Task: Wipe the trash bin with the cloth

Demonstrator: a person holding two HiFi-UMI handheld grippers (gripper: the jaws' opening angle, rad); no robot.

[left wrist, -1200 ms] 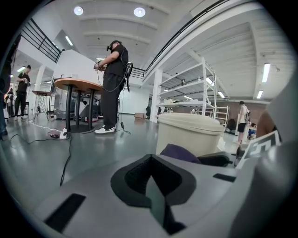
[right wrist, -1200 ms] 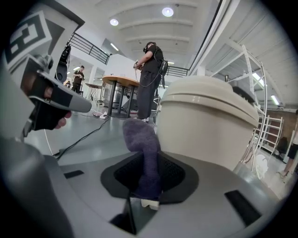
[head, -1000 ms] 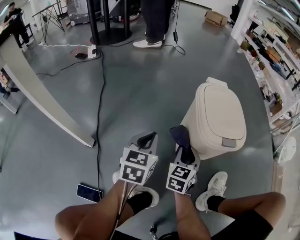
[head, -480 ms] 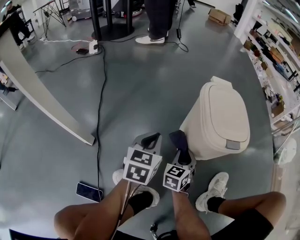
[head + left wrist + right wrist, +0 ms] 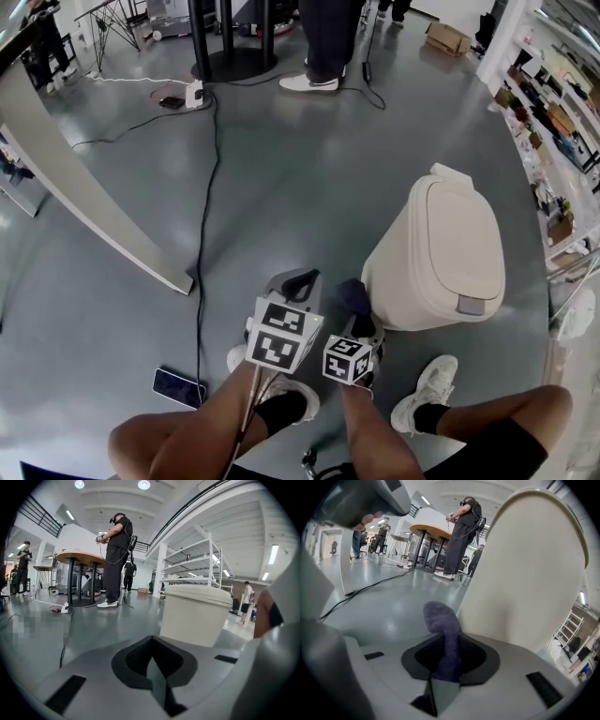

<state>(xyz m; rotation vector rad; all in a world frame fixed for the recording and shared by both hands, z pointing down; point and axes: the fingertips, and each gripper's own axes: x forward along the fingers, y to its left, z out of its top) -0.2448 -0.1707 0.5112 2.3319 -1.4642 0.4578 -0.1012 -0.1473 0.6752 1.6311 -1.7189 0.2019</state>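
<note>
A cream pedal trash bin (image 5: 436, 253) with its lid down stands on the grey floor, right of centre in the head view. My right gripper (image 5: 354, 302) is shut on a dark purple cloth (image 5: 442, 630), which sticks up from the jaws close beside the bin's left side wall (image 5: 525, 588); whether the cloth touches the wall I cannot tell. My left gripper (image 5: 295, 281) is shut with nothing in it, low over the floor just left of the right one. In the left gripper view the bin (image 5: 194, 613) stands ahead and to the right.
A black cable (image 5: 201, 234) runs along the floor to the left. A phone (image 5: 178, 386) lies by my left shoe (image 5: 272, 380). A slanted grey panel (image 5: 84, 202) stands far left. A person's shoes (image 5: 314, 82) and a table base (image 5: 230, 61) are at the back. Shelves (image 5: 553, 112) line the right side.
Both grippers have drawn back toward me and lower, the right one with the cloth sliding down alongside the bin's left side.
</note>
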